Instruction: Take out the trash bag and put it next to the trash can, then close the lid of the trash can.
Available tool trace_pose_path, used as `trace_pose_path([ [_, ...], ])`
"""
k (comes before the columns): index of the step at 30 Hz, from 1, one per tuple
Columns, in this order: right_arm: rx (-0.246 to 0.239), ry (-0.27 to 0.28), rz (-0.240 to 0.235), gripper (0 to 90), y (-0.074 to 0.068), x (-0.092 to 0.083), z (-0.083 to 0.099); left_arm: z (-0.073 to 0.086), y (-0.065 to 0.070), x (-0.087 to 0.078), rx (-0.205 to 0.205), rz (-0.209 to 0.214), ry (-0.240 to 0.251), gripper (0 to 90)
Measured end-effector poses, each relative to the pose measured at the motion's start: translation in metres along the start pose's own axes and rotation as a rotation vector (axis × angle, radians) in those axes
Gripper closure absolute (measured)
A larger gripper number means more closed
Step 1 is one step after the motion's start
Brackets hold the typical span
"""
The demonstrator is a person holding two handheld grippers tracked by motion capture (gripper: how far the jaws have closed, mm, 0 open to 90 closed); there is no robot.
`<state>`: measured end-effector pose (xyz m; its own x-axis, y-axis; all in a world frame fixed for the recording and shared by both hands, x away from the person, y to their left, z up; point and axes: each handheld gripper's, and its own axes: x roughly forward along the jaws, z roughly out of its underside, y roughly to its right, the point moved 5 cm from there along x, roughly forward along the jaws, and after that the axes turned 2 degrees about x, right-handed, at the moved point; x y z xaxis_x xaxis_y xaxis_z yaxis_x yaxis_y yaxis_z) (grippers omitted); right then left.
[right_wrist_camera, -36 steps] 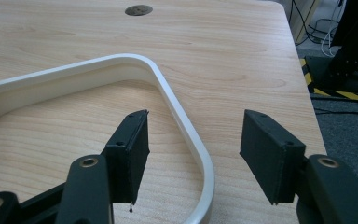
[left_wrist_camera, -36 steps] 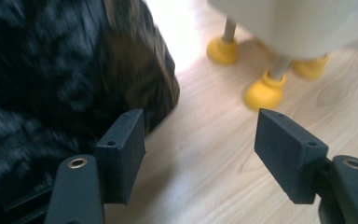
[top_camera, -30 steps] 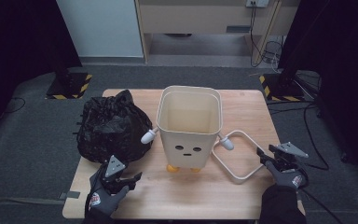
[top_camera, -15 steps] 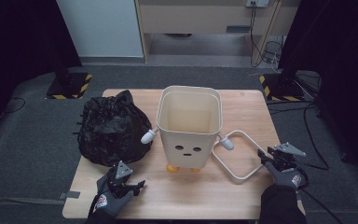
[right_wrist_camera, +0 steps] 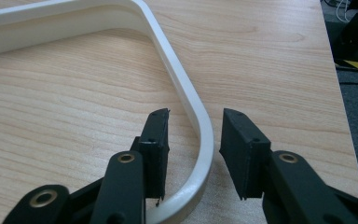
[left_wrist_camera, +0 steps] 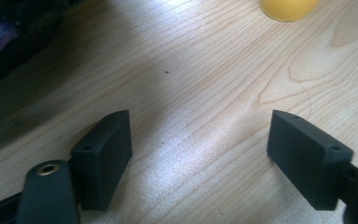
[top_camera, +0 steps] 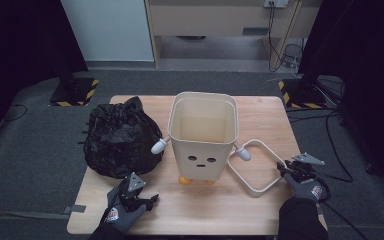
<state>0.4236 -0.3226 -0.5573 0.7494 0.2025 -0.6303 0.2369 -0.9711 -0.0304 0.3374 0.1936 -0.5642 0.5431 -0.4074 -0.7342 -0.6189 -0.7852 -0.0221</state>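
Wooden counter (top_camera: 260, 112) on dark carpet carries everything: two tools, one bin, one loop handle, one black bag.

Nearest, at the front edge, the left tool (top_camera: 141, 199) lies low over bare wood, released, its jaws wide with nothing between them; they have just been opening. In its own view (left_wrist_camera: 199, 154) a yellow foot (left_wrist_camera: 289, 5) of the bin sits ahead and to the right of the jaws, well apart, and the bag's dark edge (left_wrist_camera: 9, 37) lies ahead to the left. Since a second ago this hand has dropped closer to the counter.

The right tool (top_camera: 286, 171) straddles the near corner of the white handle (top_camera: 260, 167). In its own view (right_wrist_camera: 196, 140) the rounded bar (right_wrist_camera: 200, 135) runs between the jaws, close to the left pad; the right pad stands clear of it, so the tool is not yet clenched. These jaws have just been closing and look narrower than in the earlier frame.

Farther on, the cream bin (top_camera: 204, 137) stands upright mid-counter, left of the right tool, its face toward the person. Beyond the left tool, the crumpled bag (top_camera: 120, 137) rests beside the bin. Bin, bag and handle sit as before.
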Motion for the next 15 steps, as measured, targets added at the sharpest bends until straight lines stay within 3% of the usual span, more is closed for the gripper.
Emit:
trace_pose_path([
  [15, -0.032, -0.047, -0.001, 73.8, -0.0001, 0.0060, 0.0000, 0.0008, -0.0013, 0.0071, 0.001, -0.001, 0.028, 5.1],
])
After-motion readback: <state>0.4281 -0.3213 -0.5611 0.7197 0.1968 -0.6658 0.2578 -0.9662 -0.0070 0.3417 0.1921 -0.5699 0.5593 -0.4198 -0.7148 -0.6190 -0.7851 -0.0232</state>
